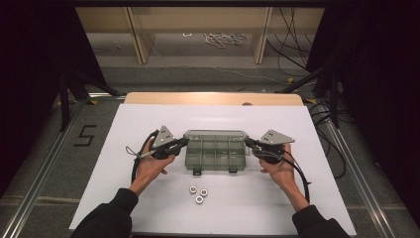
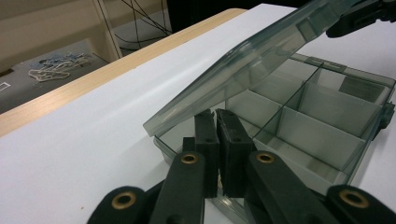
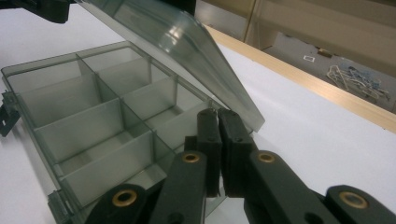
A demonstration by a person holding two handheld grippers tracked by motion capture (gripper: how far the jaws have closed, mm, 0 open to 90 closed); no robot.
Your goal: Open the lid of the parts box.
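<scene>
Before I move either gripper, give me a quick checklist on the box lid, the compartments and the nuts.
1. Lid raised off the compartment box: ok, tilted part way up.
2. Left gripper shut, tips under the lid's end: ok.
3. Right gripper shut, tips under the opposite end: ok.
4. Compartments free of parts: ok, those in view look empty.
5. Three nuts on the white sheet in front of the box, clear of it: ok.
6. Lid stays up unaided: cannot tell.

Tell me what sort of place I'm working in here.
Probably a lab recording station, not a home or shop. The table is covered with a plain white sheet, dark curtains hang on both sides, and loose cables trail across the floor behind. A number 5 is marked on the floor.
</scene>
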